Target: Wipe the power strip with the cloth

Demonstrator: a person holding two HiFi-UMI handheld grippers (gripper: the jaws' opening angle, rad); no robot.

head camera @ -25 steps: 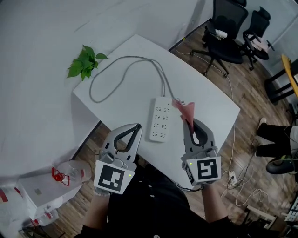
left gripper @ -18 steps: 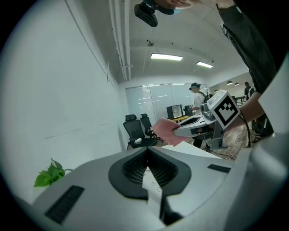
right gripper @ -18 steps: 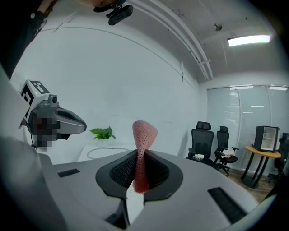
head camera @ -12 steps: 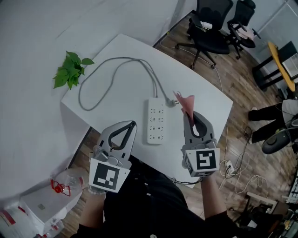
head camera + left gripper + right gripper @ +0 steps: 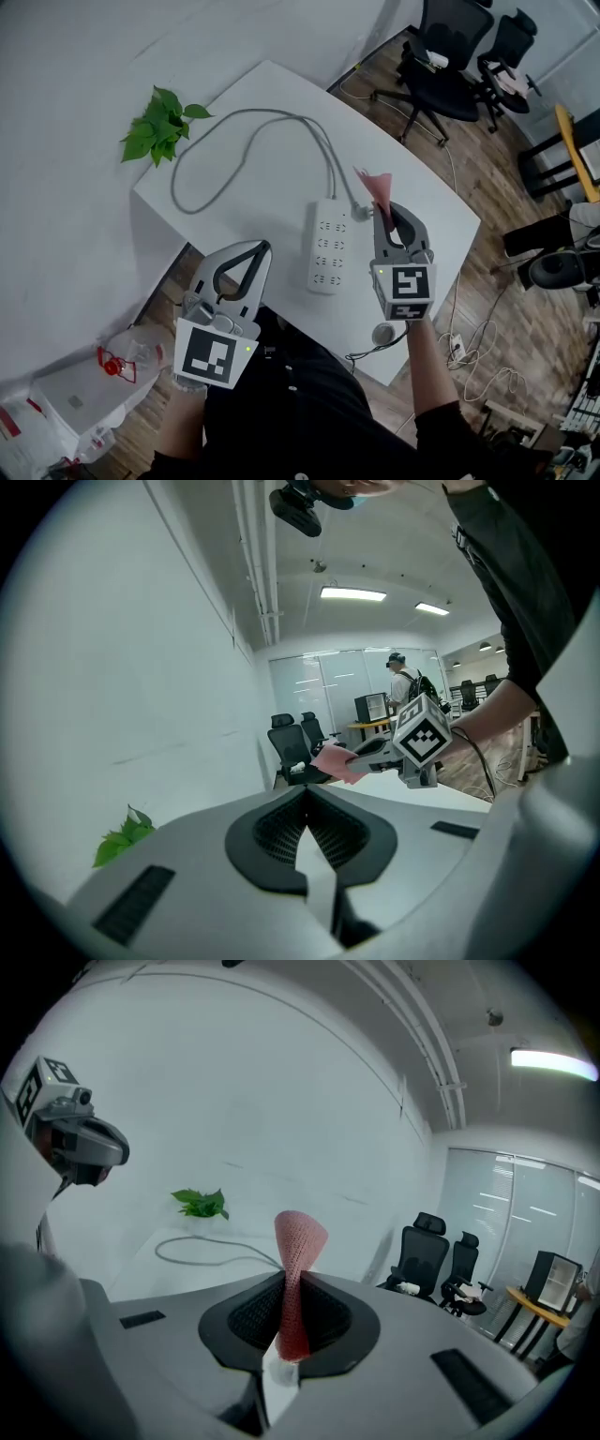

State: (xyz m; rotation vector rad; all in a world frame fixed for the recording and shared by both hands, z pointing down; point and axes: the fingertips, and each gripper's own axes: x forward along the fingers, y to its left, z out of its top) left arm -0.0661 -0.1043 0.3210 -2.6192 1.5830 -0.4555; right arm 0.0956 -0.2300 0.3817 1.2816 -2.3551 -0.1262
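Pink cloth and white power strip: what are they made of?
The cloth looks like soft woven or knitted fabric: a fine mesh texture shows and it bends where the right tool pinches it. The power strip looks like hard, smooth white plastic, with straight edges and neat socket holes.

The white power strip lies lengthwise near the near edge of the table, and its grey cord loops toward the left corner — a green plant shows just beside that corner. The right gripper, just right of the strip's far end, pinches a pink cloth; the left gripper hangs at the near-left edge, jaws together.
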